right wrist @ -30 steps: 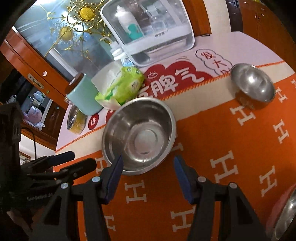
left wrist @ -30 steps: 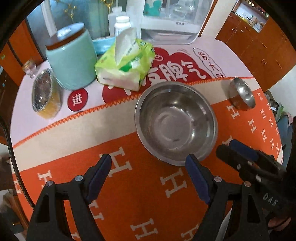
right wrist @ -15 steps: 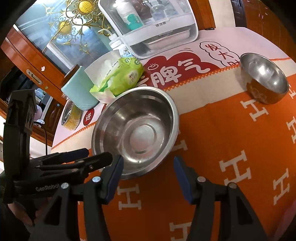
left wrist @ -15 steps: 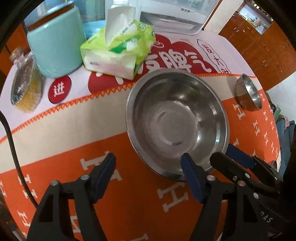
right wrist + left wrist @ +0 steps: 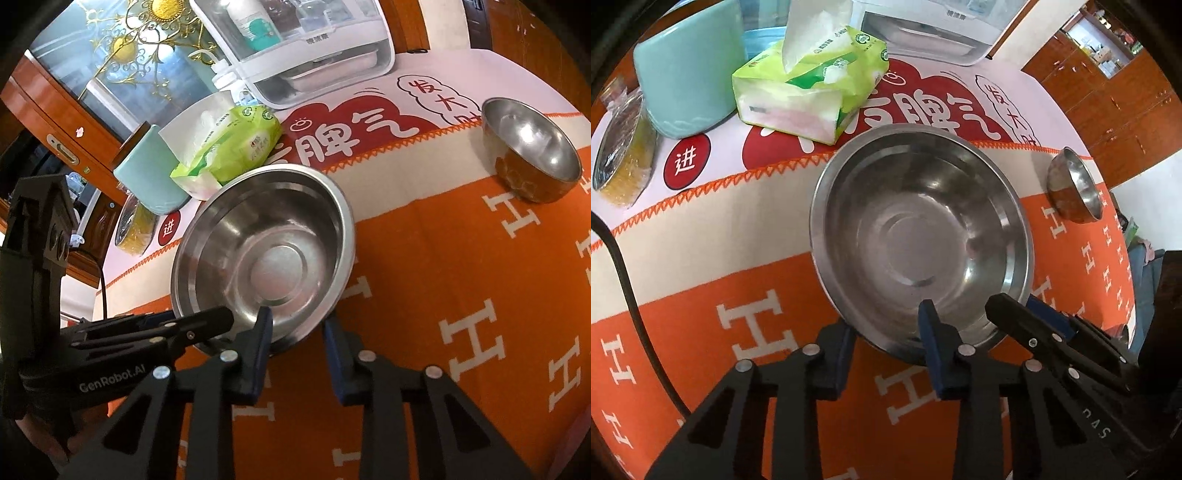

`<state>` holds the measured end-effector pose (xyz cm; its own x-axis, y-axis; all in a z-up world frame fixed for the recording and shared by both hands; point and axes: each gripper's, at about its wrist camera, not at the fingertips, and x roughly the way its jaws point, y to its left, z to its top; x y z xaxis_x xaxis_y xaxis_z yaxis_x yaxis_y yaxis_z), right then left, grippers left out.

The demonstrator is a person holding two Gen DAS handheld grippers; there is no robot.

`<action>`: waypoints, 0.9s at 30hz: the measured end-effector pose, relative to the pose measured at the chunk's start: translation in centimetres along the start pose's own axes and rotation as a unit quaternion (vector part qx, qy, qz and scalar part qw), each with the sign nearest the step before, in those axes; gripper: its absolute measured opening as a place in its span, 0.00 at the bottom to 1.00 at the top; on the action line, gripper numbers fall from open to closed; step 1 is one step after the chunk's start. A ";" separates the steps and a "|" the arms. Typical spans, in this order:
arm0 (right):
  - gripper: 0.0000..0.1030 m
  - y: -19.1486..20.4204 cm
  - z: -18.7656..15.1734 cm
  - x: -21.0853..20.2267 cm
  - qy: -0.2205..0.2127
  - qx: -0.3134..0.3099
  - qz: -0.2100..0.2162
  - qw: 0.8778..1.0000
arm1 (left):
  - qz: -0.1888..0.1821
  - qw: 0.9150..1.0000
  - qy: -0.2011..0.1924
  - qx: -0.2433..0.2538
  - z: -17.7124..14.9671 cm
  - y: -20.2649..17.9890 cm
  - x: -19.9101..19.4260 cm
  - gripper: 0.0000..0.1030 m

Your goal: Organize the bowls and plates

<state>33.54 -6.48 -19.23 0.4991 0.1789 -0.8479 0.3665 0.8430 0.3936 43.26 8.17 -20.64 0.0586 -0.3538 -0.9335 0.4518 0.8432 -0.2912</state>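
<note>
Hidden or cut off: the near rim of the large steel bowl [image 5: 919,240] lay behind the black gripper arms in both views; the white plastic cabinet [image 5: 306,48] and a pale teal canister [image 5: 689,66] ran off the top edge; a round clear-lidded container [image 5: 618,147] with yellow contents was squeezed at the left edge, its contents unclear.

Left gripper [image 5: 886,332]: its jaws had just been closing, one blue pad outside the bowl's near wall and one inside; whether the pads pressed the metal could not be told.

Right gripper [image 5: 299,325]: likewise just closing, straddling the same rim beside the left one, one pad inside and one outside; contact could not be told.

Large steel bowl: empty, upright on the orange part of the cloth-covered surface [image 5: 443,258], near the front, just touching the tissue pack from the right wrist view.

Small steel bowl [image 5: 532,147]: empty, upright, well apart to the right near the cloth's orange zigzag stitching.

Tissue pack [image 5: 812,85]: green and white, a tissue standing out of its top, between the canister and the large bowl.

White plastic cabinet: held bottles behind a clear front.

Writing: white "H" letters on the orange cloth; large Chinese characters on a red shape; "进" in a red disc [image 5: 687,162]; "GenRobot.AI" on the left gripper's body in the right wrist view; pack lettering too small to read.
</note>
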 end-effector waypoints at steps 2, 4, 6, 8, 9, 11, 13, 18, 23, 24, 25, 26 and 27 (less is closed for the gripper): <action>0.26 0.0 -0.1 -0.1 0.000 0.001 -0.004 1.000 | -0.005 1.000 0.000 -0.004 -0.2 0.2 -0.2 0.29; 0.26 0.1 -0.2 -0.2 0.002 0.000 -0.004 1.000 | -0.004 1.000 -0.001 -0.005 -0.6 0.1 -0.5 0.29; 0.26 0.2 -0.5 -0.4 0.005 0.000 -0.003 1.000 | -0.003 1.000 -0.001 -0.006 -1.0 0.1 -0.7 0.29; 0.26 0.2 -0.8 -0.8 0.007 0.001 -0.002 1.000 | -0.003 1.000 0.000 -0.007 -1.5 0.0 -1.1 0.29; 0.26 0.3 -1.0 -0.9 0.009 0.003 -0.001 1.000 | -0.002 1.000 0.000 -0.007 -1.7 0.0 -1.3 0.29; 0.26 0.4 -1.4 -1.3 0.013 0.007 0.001 1.000 | -0.002 1.000 0.000 -0.008 -2.3 0.0 -1.8 0.29; 0.26 0.5 -1.9 -1.9 0.013 0.009 0.003 1.000 | -0.004 1.000 -0.001 -0.011 -3.1 -0.1 -2.4 0.29; 0.26 1.2 -3.2 -3.6 0.011 -0.001 0.005 1.000 | -0.002 1.000 -0.007 -0.011 -4.9 -0.5 -4.1 0.29; 0.26 2.0 -4.3 -5.7 0.001 -0.013 0.012 1.000 | 0.003 1.000 -0.020 -0.008 -6.8 -1.1 -6.6 0.29; 0.26 2.2 -4.6 -6.3 -0.004 -0.014 0.014 1.000 | 0.005 1.000 -0.024 -0.005 -7.0 -1.3 -7.2 0.29; 0.26 2.3 -4.7 -6.7 -0.007 -0.015 0.016 1.000 | 0.007 1.000 -0.028 -0.002 -7.3 -1.5 -7.7 0.29; 0.26 2.5 -5.0 -7.4 -0.013 -0.016 0.018 1.000 | 0.009 0.999 -0.033 0.001 -7.7 -1.8 -8.3 0.29; 0.26 2.6 -5.2 -7.8 -0.017 -0.018 0.019 1.000 | 0.010 0.999 -0.040 0.004 -8.1 -2.1 -9.0 0.29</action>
<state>26.48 -3.08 -13.43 0.5381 0.1951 -0.8200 0.3192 0.8532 0.4125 34.61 12.87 -13.35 0.1378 -0.3681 -0.9195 0.4565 0.8475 -0.2709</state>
